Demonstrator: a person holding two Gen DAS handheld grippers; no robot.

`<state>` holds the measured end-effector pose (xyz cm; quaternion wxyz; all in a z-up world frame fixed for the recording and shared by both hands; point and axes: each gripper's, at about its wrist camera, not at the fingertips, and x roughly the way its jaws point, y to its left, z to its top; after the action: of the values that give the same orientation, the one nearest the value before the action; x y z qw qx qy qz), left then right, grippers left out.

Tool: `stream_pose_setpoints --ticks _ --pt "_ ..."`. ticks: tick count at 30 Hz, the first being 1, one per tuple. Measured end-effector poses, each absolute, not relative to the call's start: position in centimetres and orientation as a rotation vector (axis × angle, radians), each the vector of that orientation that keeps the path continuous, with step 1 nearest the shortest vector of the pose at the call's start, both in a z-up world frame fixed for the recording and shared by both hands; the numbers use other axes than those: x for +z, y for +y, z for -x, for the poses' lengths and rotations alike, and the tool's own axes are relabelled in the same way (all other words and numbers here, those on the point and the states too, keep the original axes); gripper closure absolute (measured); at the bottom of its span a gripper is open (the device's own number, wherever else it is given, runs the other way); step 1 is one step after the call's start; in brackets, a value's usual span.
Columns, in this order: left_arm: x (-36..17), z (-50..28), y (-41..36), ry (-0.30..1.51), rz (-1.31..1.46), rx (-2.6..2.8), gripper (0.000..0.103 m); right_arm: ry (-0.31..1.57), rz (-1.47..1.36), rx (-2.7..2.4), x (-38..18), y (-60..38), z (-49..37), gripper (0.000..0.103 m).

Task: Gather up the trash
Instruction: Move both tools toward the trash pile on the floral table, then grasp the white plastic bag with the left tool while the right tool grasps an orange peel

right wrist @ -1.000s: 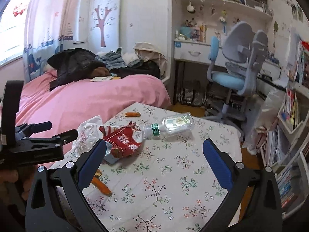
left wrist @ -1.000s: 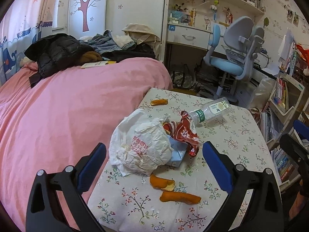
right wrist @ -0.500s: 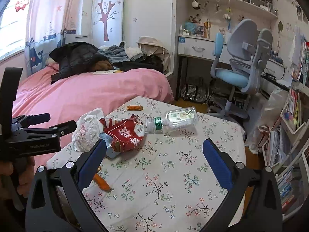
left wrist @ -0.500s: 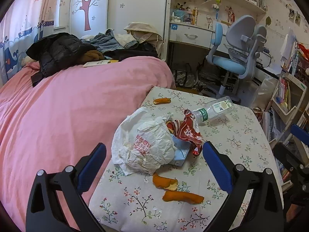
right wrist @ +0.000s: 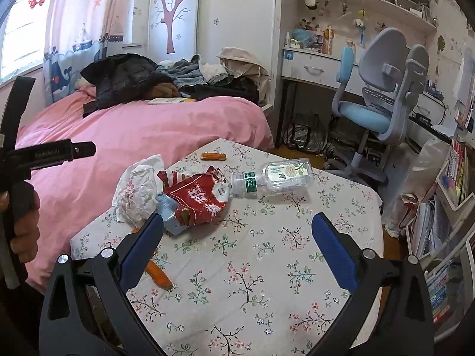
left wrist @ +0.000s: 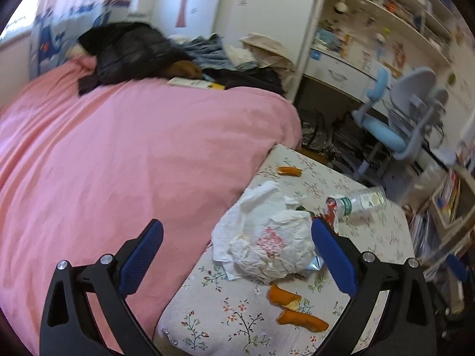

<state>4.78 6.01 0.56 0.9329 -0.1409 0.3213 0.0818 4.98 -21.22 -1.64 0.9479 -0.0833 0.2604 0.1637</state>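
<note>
Trash (left wrist: pixel 268 243) between left claw (left wrist: pixel 237 247) fingers (spread).

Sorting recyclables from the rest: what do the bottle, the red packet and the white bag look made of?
Bottle: clear glossy plastic; see-through, with a printed label.
Red packet: probably foil-lined plastic film; shiny, crumpled, silvery inside at the torn end.
White bag: thin plastic film or maybe paper; matte, finely creased.

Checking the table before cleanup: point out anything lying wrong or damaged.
The plastic bottle lies on its side on the floral tablecloth, its neck against a torn red snack wrapper. Orange peel pieces lie scattered.
</note>
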Motion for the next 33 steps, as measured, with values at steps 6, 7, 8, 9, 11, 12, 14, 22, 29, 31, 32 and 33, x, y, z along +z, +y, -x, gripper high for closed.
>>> stream_pose_setpoints --ticks 6,7,8,9,11,12,14,22,29,31,32,33 --pt "0.4 -5.0 5.1 0.67 0.257 0.152 0.008 0.541 0.18 0.345 -2.1 -20.9 -5.1 0.006" --pt "0.4 -5.0 4.9 0.67 0.247 0.149 0.008 0.542 0.182 0.347 -2.1 -20.8 -5.1 0.006" --pt "0.4 -5.0 5.0 0.668 0.242 0.148 0.008 0.544 0.186 0.35 -2.3 -20.7 -5.1 0.006" --pt "0.4 -4.9 5.0 0.667 0.237 0.149 0.008 0.547 0.188 0.353 -2.3 -20.6 -5.1 0.006" --pt "0.4 -5.0 5.3 0.666 0.243 0.154 0.008 0.552 0.194 0.361 -2.6 -20.3 -5.1 0.006" --pt "0.4 -5.0 5.5 0.666 0.25 0.156 0.008 0.555 0.197 0.364 -2.6 -20.2 -5.2 0.006" --pt "0.4 -5.1 5.8 0.67 0.262 0.161 0.008 0.561 0.206 0.373 -2.9 -19.9 -5.2 0.006" --pt "0.2 -5.2 5.4 0.687 0.239 0.143 0.008 0.57 0.236 0.399 -3.5 -19.0 -5.0 0.006" --pt "-0.1 -5.5 4.8 0.71 0.205 0.13 0.008 0.602 0.262 0.422 -4.4 -18.1 -5.1 0.006" --pt "-0.7 -6.1 4.5 0.754 0.178 0.117 0.008 0.62 0.279 0.435 -5.0 -17.5 -5.1 0.006" --pt "-1.0 -6.3 4.3 0.77 0.16 0.107 0.008 0.628 0.287 0.444 -5.3 -17.1 -5.1 0.006" --pt "-1.2 -6.6 4.2 0.785 0.139 0.093 0.008 0.635 0.292 0.452 -5.5 -16.8 -5.1 0.006"
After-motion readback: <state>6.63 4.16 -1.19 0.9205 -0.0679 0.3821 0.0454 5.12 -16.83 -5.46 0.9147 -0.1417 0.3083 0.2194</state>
